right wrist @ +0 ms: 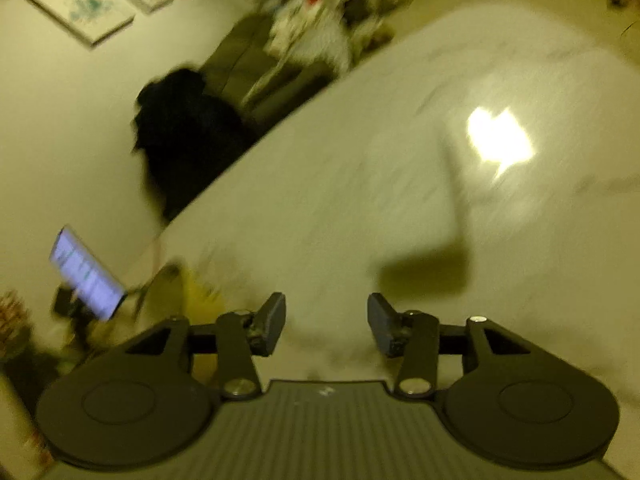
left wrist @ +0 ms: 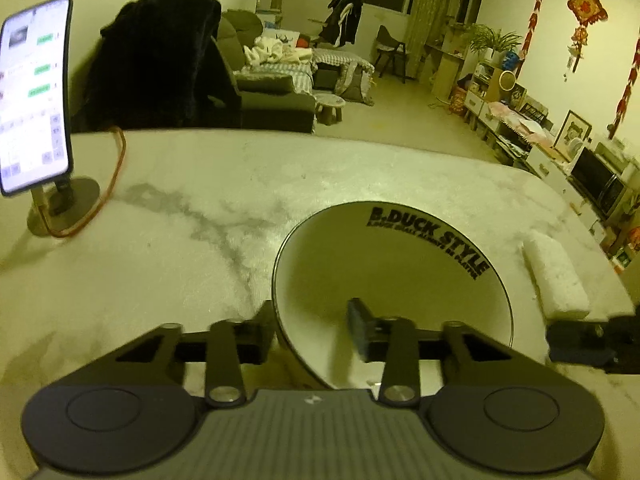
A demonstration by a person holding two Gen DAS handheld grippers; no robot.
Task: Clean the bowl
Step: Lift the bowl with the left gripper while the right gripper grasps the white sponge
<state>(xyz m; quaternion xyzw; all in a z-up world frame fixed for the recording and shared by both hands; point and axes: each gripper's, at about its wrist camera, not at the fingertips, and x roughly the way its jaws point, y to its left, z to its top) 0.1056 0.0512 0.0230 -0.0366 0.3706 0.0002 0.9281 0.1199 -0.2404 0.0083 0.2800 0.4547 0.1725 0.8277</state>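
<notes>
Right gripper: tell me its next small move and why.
Probably bring the right gripper over to the white sponge beside the bowl and close on it. Its fingers are open and empty over bare table, while the left gripper already straddles the bowl's near rim.

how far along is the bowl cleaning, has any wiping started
Early. Done: the left gripper straddles the near rim of the bowl, one finger inside and one outside; whether it pinches is unclear. In hand: the right gripper is open and empty in a motion-blurred view. Left: picking up the white sponge, lying untouched beside the bowl, and wiping.
</notes>
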